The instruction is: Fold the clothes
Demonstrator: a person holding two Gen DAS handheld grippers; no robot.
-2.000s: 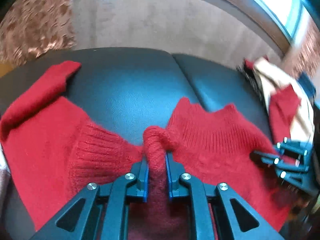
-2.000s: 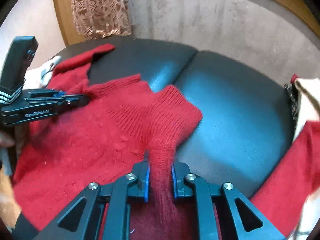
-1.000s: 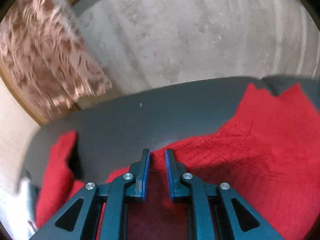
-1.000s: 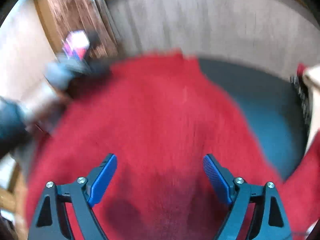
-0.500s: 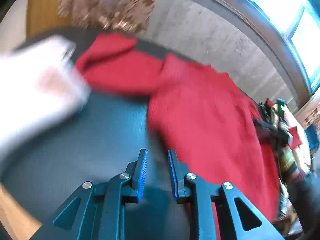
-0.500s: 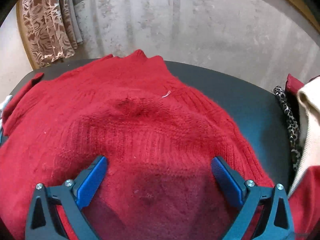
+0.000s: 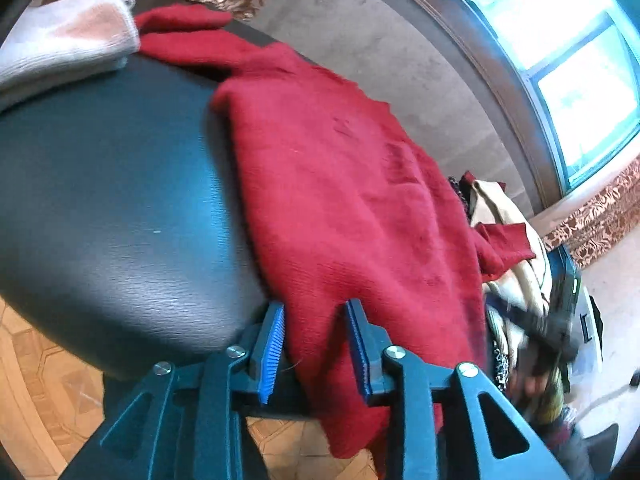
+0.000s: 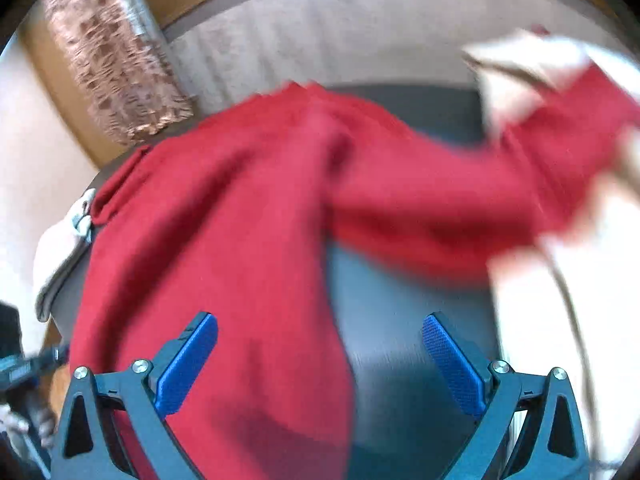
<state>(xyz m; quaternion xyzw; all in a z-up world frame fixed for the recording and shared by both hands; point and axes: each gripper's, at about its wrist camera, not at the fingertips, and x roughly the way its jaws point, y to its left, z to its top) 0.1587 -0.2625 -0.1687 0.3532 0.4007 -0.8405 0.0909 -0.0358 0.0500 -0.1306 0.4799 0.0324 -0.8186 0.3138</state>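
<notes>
A red knit sweater [image 7: 340, 184] lies spread across the dark padded table [image 7: 104, 208], its hem hanging over the near edge. My left gripper [image 7: 316, 340] is partly open, and the hem lies between its blue pads [image 7: 273, 340]. In the right wrist view the same sweater [image 8: 224, 248] fills the middle, one sleeve stretching right. My right gripper [image 8: 320, 360] is wide open above the sweater's right edge and holds nothing.
A folded pink-white cloth [image 7: 60, 44] sits at the table's far left corner. A pile of cream, red and patterned clothes [image 7: 508, 232] lies at the right end, also blurred in the right wrist view [image 8: 560, 120]. Parquet floor [image 7: 36, 392] lies below the table edge.
My left gripper let go of the sweater, swung around the table and now sits at the hem, jaws wider. My right gripper opened wide and shifted toward the sweater's right side.
</notes>
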